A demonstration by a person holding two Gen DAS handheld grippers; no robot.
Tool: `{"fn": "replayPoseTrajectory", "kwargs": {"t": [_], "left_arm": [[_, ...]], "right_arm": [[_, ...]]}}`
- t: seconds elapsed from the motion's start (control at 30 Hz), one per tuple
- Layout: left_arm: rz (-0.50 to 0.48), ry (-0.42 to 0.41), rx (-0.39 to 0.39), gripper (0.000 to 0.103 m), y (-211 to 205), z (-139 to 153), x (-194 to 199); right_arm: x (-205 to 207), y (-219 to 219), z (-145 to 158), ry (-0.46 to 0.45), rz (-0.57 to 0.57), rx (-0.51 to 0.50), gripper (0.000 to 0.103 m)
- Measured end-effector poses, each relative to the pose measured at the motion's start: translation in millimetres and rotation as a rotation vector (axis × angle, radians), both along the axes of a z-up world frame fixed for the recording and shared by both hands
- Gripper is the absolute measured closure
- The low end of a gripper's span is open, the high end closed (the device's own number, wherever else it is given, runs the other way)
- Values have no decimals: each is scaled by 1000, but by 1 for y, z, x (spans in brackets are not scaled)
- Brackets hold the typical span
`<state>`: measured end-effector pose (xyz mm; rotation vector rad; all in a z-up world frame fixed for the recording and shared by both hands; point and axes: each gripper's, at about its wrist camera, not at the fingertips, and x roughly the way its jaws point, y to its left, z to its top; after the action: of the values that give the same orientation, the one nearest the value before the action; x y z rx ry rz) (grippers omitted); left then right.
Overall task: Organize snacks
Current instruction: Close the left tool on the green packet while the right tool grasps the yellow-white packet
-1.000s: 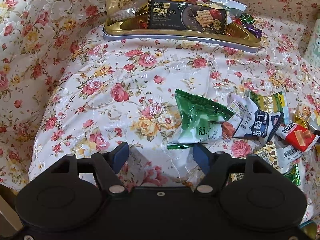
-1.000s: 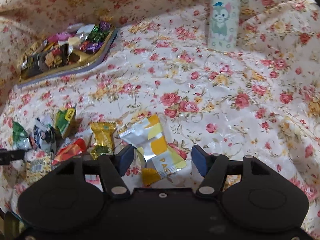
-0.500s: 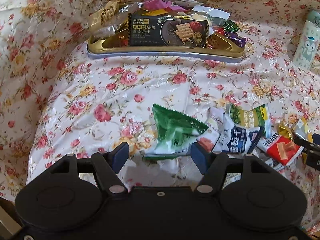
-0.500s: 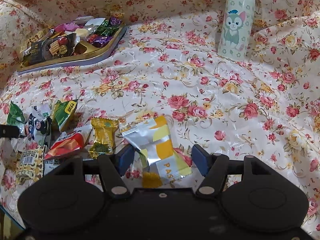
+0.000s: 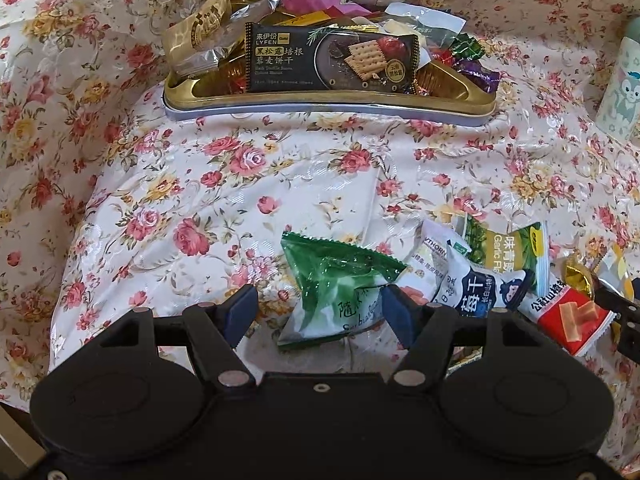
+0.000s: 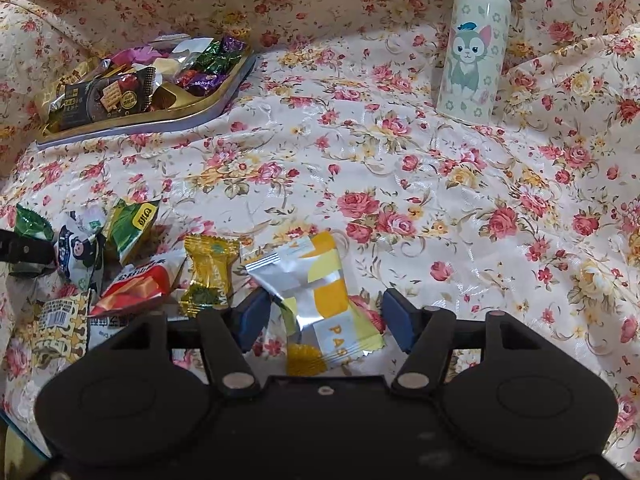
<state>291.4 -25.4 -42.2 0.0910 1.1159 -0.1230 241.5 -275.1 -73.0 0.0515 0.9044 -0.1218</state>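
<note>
We note the left gripper (image 5: 318, 312) low over the floral cloth (image 5: 208, 184), jaws spread wide, the green snack packet (image 5: 336, 284) lying between the blue fingertips; the right fingertip looks to be against the packet's edge, though we cannot tell if it truly touches, and nothing is gripped. Just right of that packet sits a loose cluster: a navy-and-white packet (image 5: 480, 288), a green garlic-pea packet (image 5: 508, 248) and a red packet (image 5: 572, 316). At the far side, the gold tray (image 5: 320, 100) holds many wrapped snacks, a black cracker packet (image 5: 332, 60) lying across its front. We see the right gripper (image 6: 324, 320) likewise wide open, straddling a silver-and-yellow packet (image 6: 316, 292) flat on the cloth, neither pad closed on it. A gold candy (image 6: 208, 276) lies just left of it. A cat-print bottle (image 6: 472, 56) stands upright at far right, well apart from the snacks.
</note>
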Motion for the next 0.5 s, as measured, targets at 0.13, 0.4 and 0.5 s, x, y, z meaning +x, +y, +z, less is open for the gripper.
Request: {"fn": "replayPoseTrajectory", "kwargs": {"t": [0.13,0.4,0.5], "left_arm": [[-1,2,0,34,-1,-1,2],[-12,15,-70,51,2,0,5],[-5,-6,-72,55,6,2,4]], "right_arm": [[-1,2,2,0,8,0,52],[-3,1,5,8,-22,30,64],[-6,-2,8,10,-44,51,66]]}}
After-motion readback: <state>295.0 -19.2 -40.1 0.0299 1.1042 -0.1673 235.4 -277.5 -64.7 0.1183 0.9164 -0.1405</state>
